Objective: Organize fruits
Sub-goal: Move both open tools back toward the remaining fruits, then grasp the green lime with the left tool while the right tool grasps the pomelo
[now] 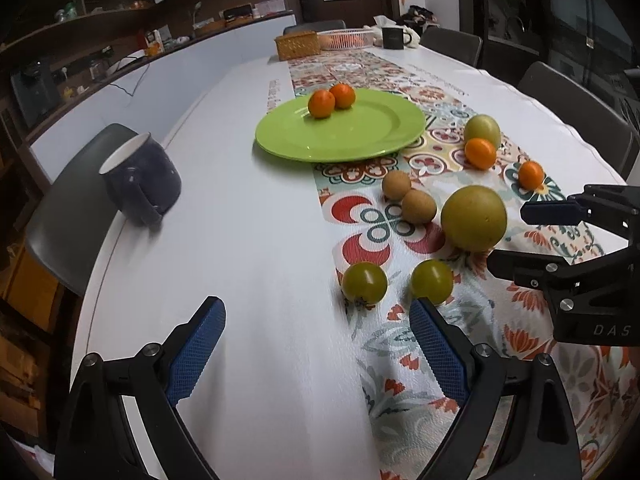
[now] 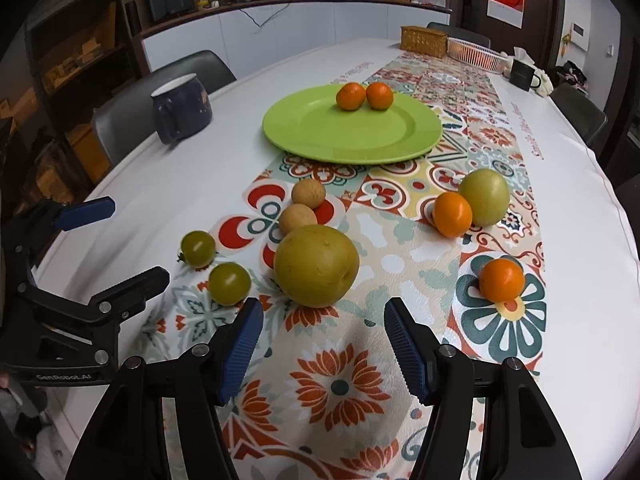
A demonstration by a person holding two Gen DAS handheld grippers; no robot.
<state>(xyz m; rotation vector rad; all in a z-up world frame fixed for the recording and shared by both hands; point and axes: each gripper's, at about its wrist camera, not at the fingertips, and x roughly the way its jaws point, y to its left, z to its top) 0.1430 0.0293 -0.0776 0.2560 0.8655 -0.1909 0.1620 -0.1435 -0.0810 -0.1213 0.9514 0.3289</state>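
Note:
A green plate (image 1: 360,136) (image 2: 320,128) holds two oranges (image 1: 321,104) (image 2: 351,96). On the patterned runner lie a large yellow-green fruit (image 1: 473,217) (image 2: 316,265), two small green fruits (image 1: 364,282) (image 2: 229,283), two tan fruits (image 1: 418,207) (image 2: 298,219), two more oranges (image 1: 480,153) (image 2: 501,280) and a green apple (image 1: 482,130) (image 2: 484,197). My left gripper (image 1: 318,318) is open and empty, just short of the small green fruits. My right gripper (image 2: 324,322) is open and empty, just short of the large fruit.
A dark blue mug (image 1: 140,178) (image 2: 182,107) stands on the white table's left side. A wicker basket (image 1: 298,45), a white basket (image 2: 476,54) and a black mug (image 1: 393,38) stand at the far end. Chairs surround the table.

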